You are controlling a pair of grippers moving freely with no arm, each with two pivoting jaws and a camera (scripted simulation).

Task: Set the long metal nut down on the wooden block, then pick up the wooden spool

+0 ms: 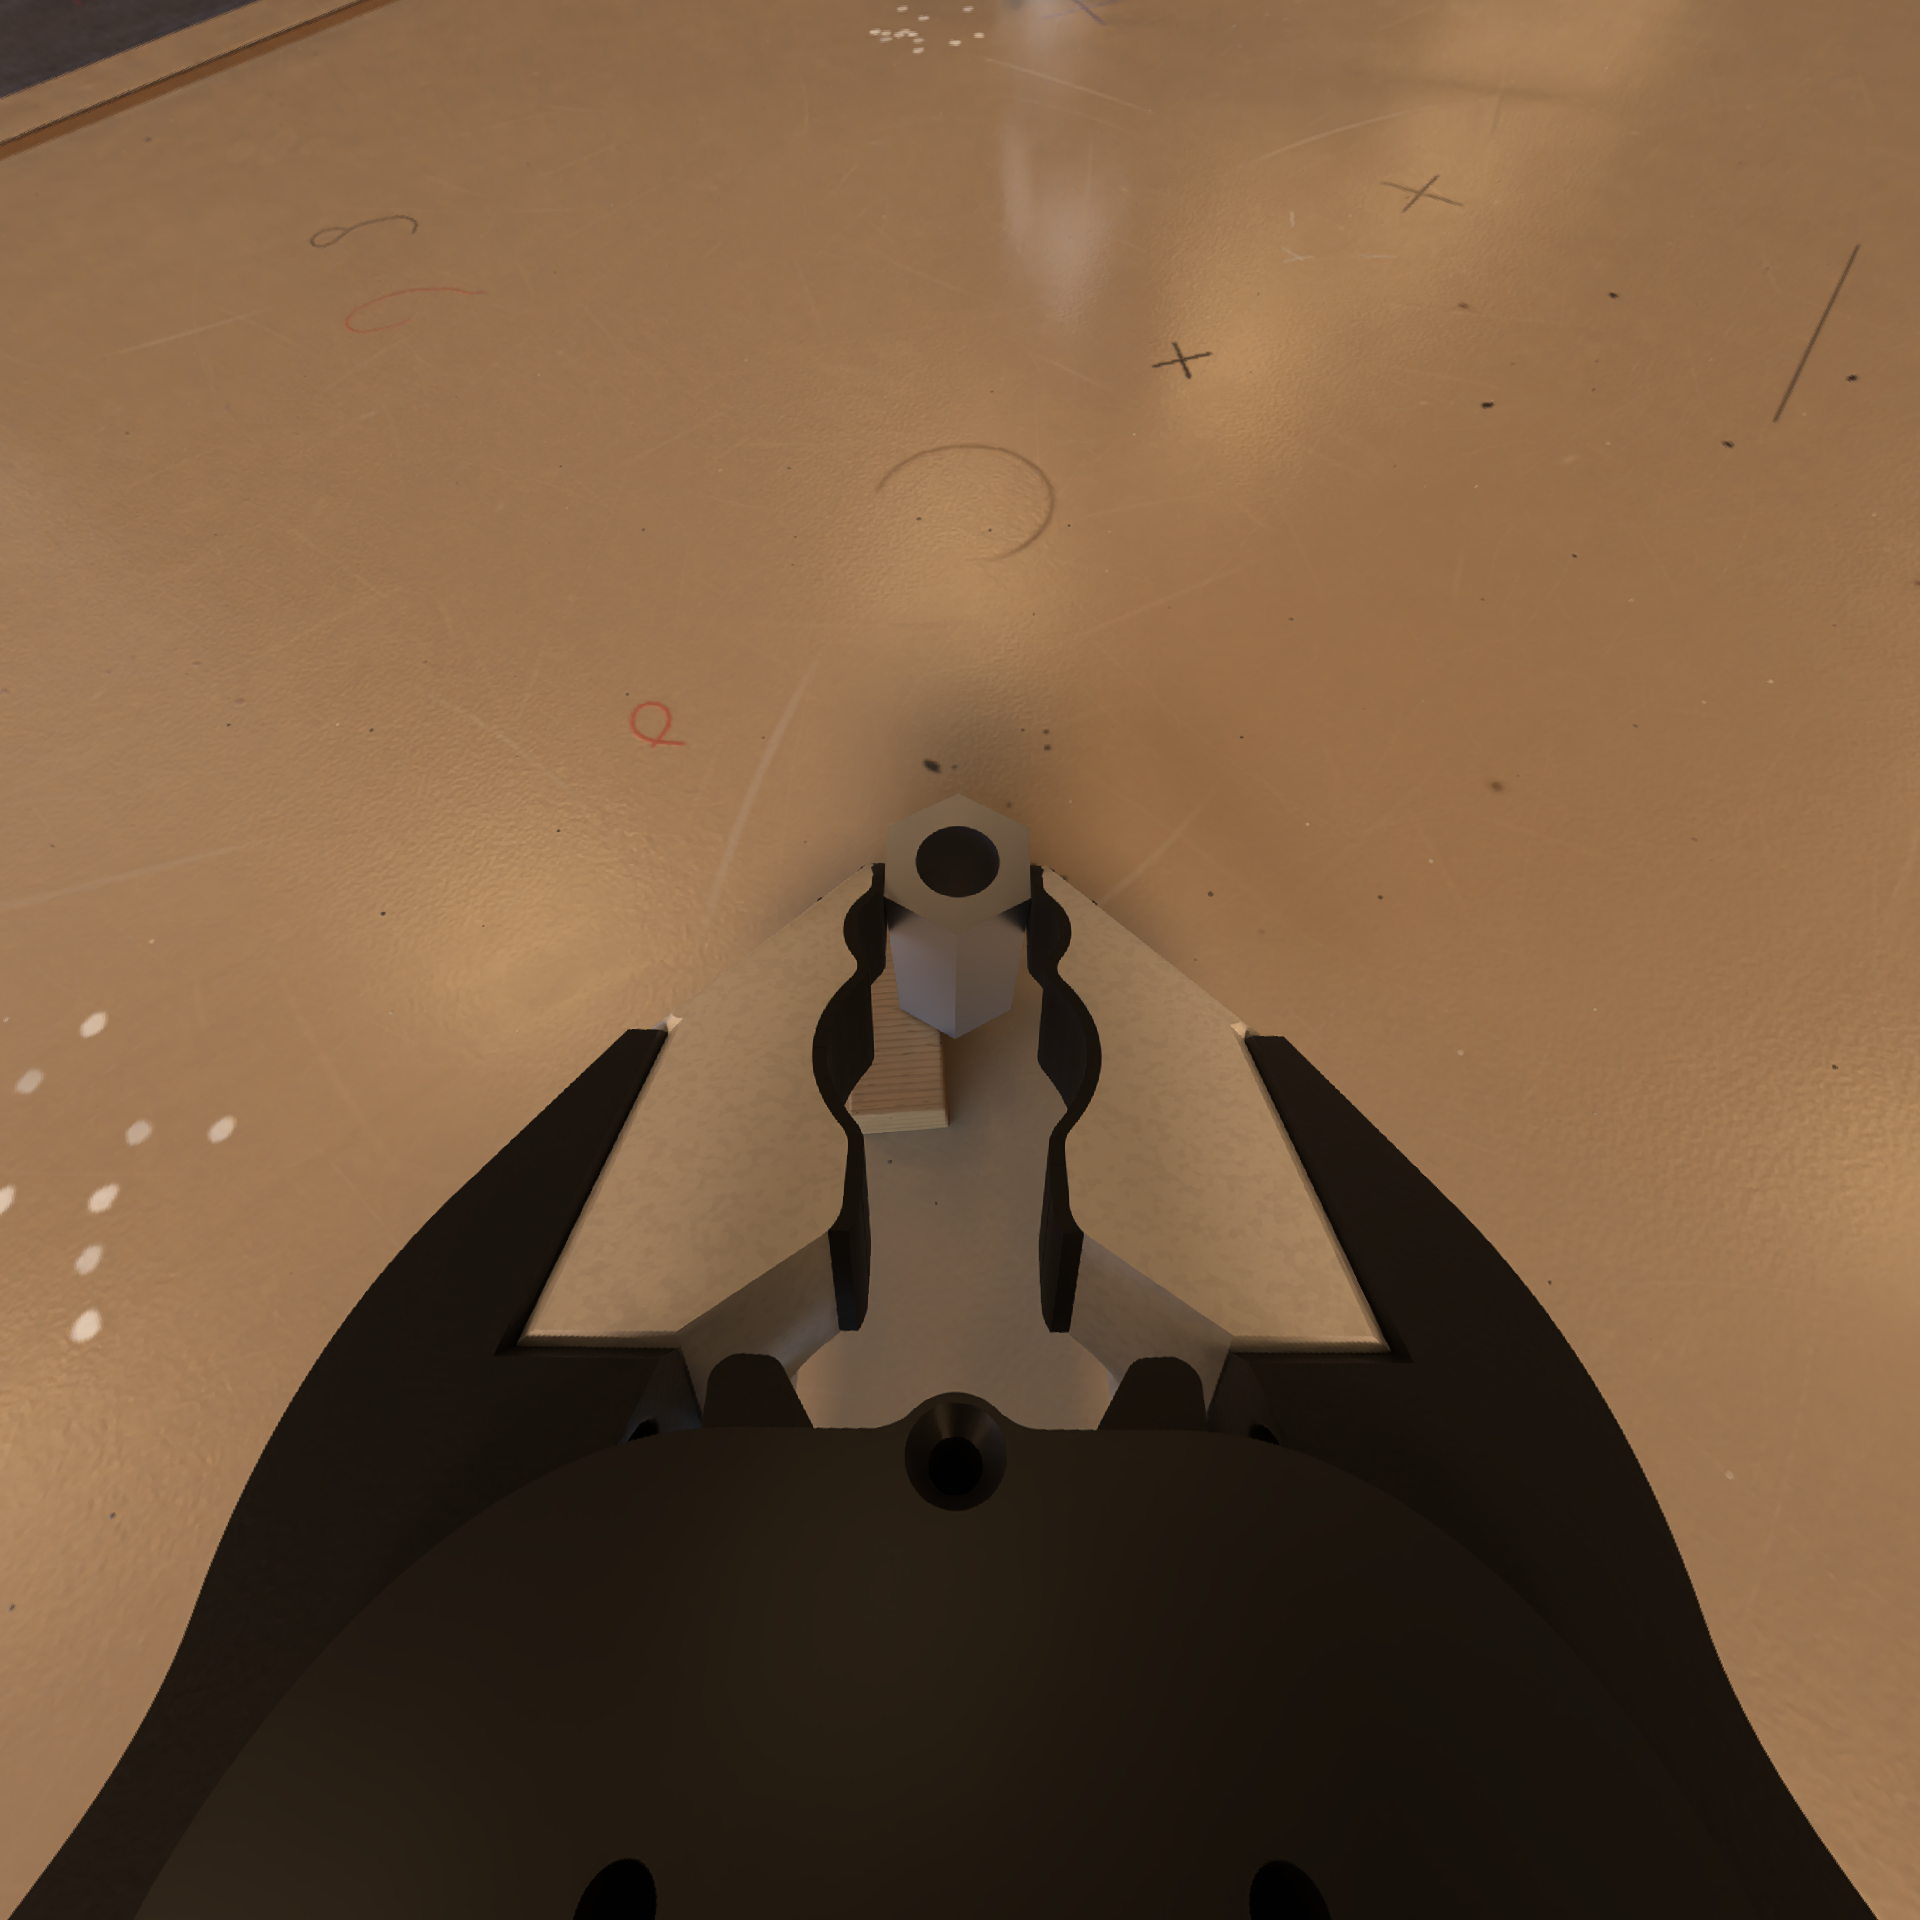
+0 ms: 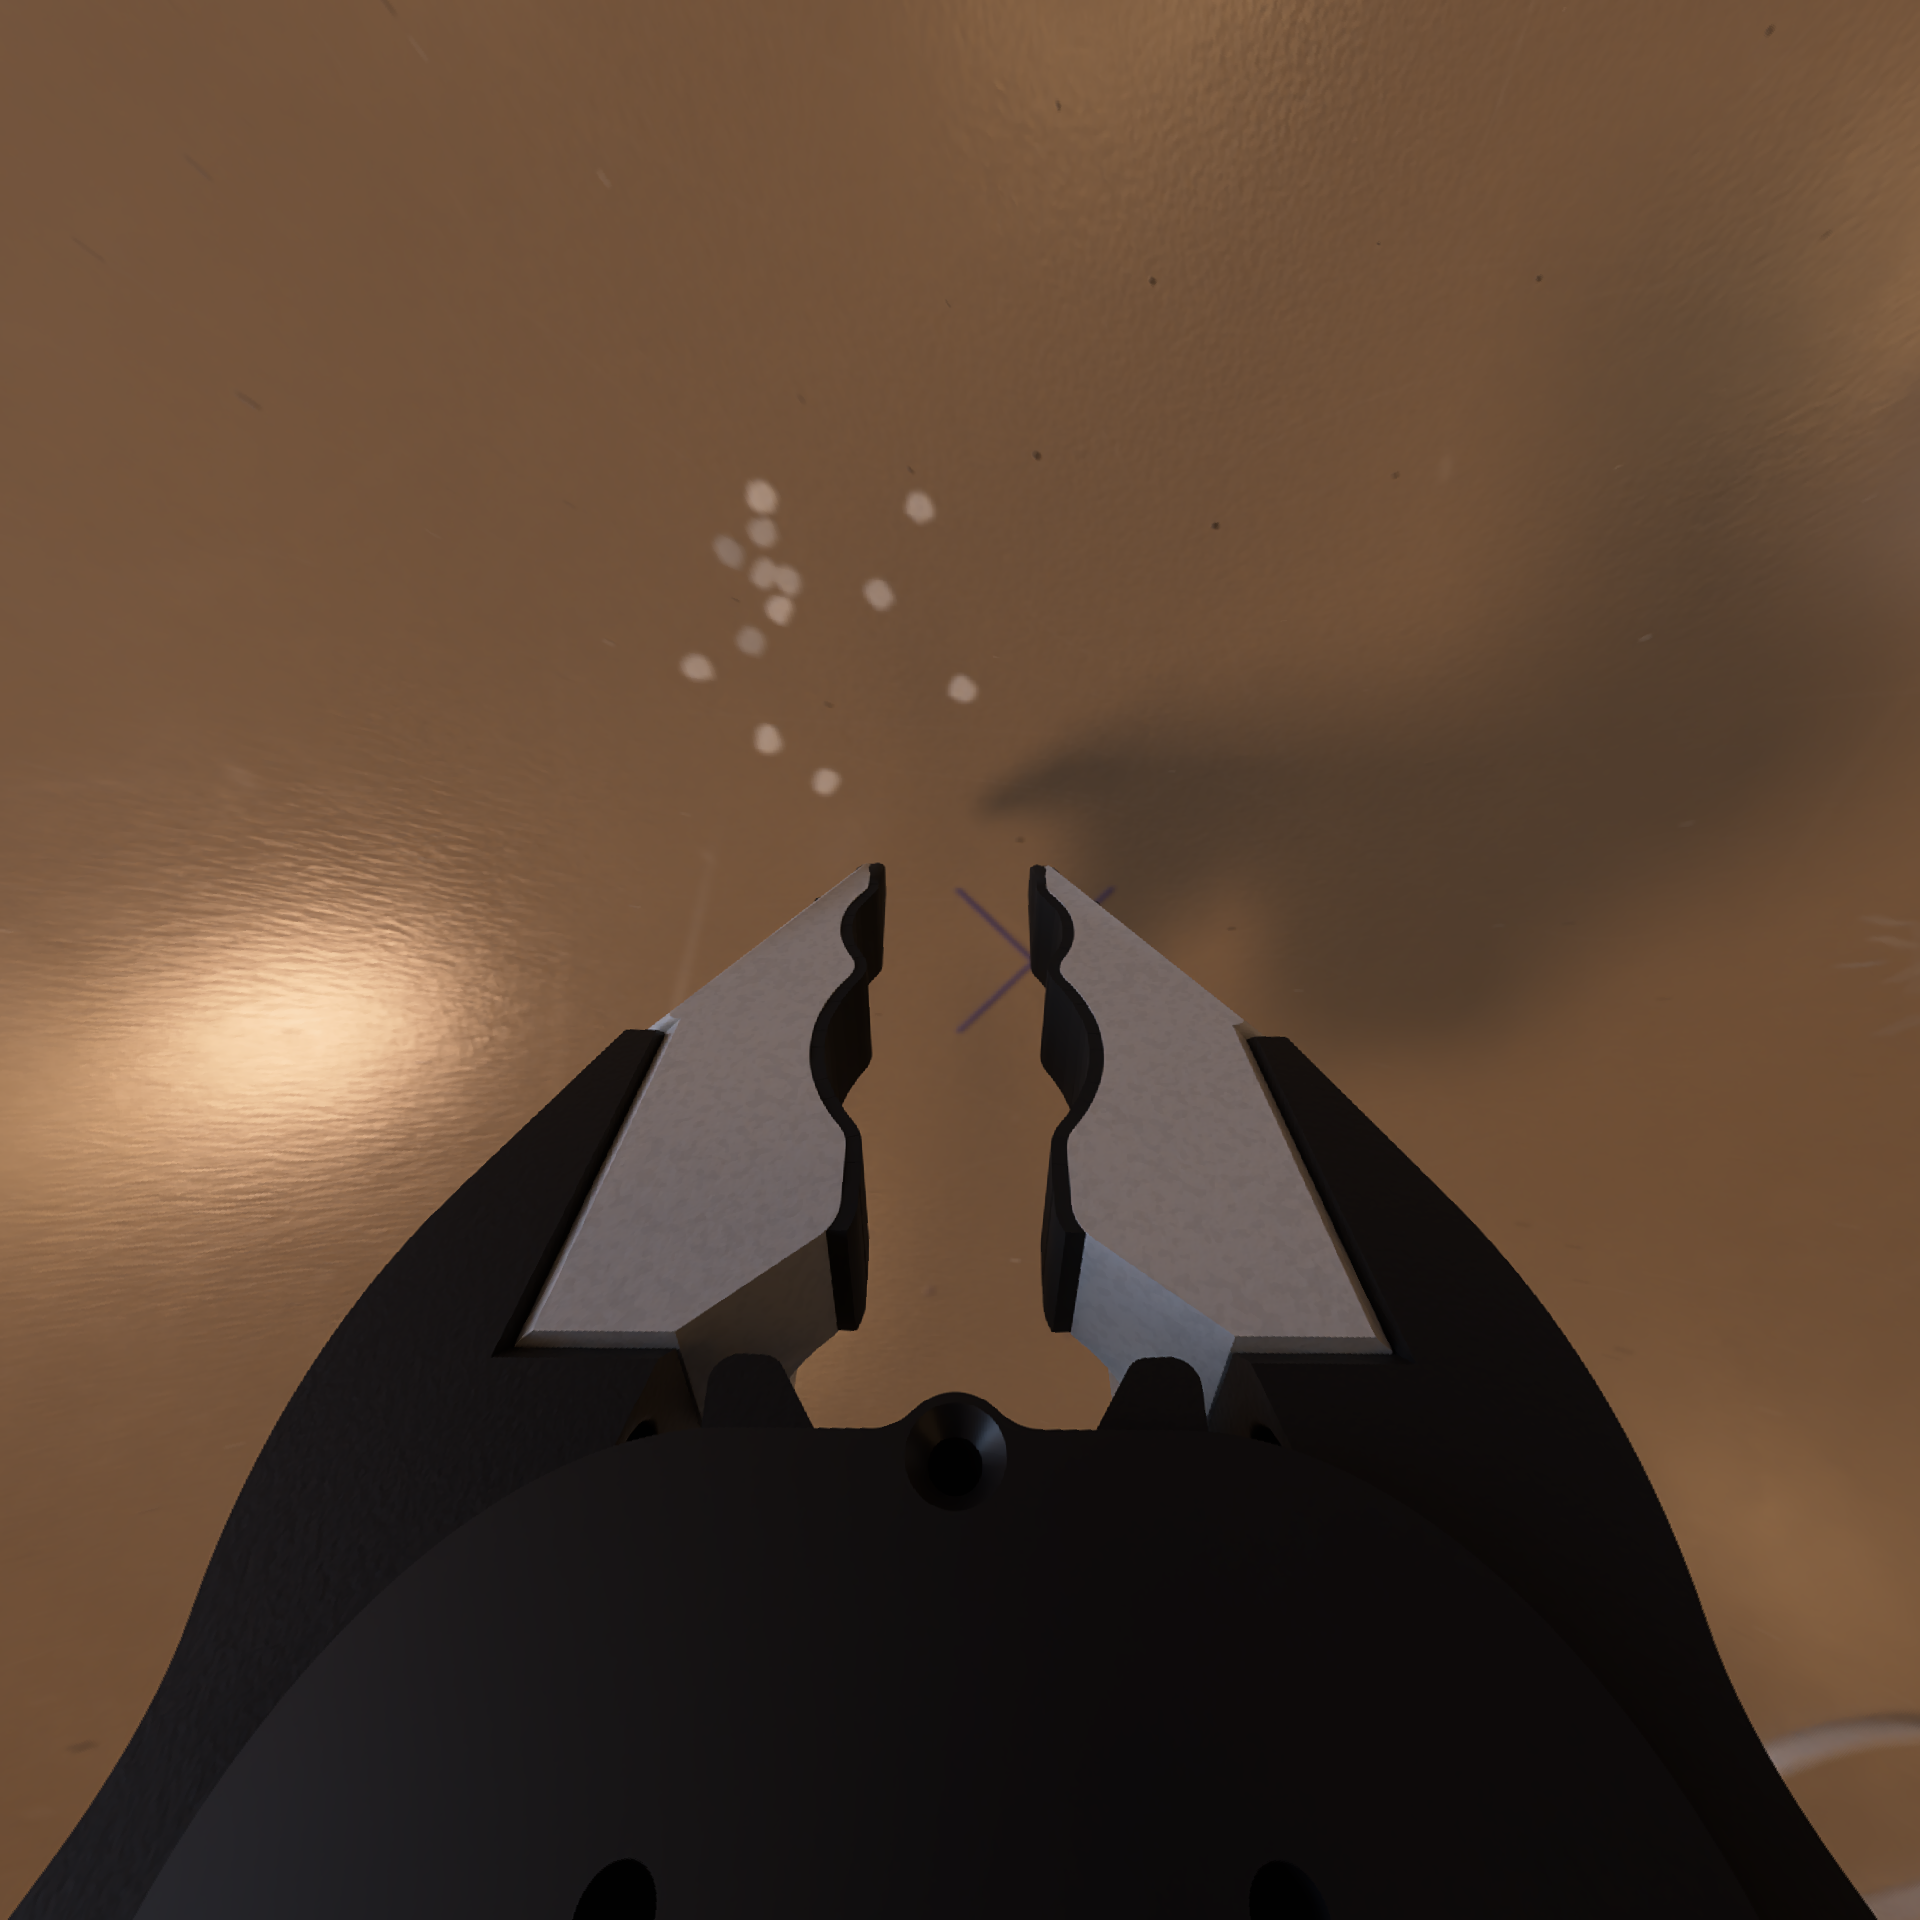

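Observation:
My left gripper (image 1: 956,878) is shut on the long metal nut (image 1: 954,977), a grey hexagonal piece held upright with its bore facing the camera. The fingertips (image 1: 876,894) press on its upper flanks. Under the nut, between the fingers, lies a pale wooden block (image 1: 902,1086) on the table. I cannot tell whether the nut's lower end touches the block. My right gripper (image 2: 956,883) is open with a narrow gap and holds nothing, hovering over the bare tabletop. The wooden spool is not in either view.
The tan tabletop (image 1: 520,623) bears a pencilled circle (image 1: 966,504), small crosses (image 1: 1181,361) and white specks (image 1: 104,1195). Its far edge (image 1: 156,88) runs across the top left. In the right wrist view, white specks (image 2: 769,603) and a purple cross (image 2: 997,961) lie below the fingers.

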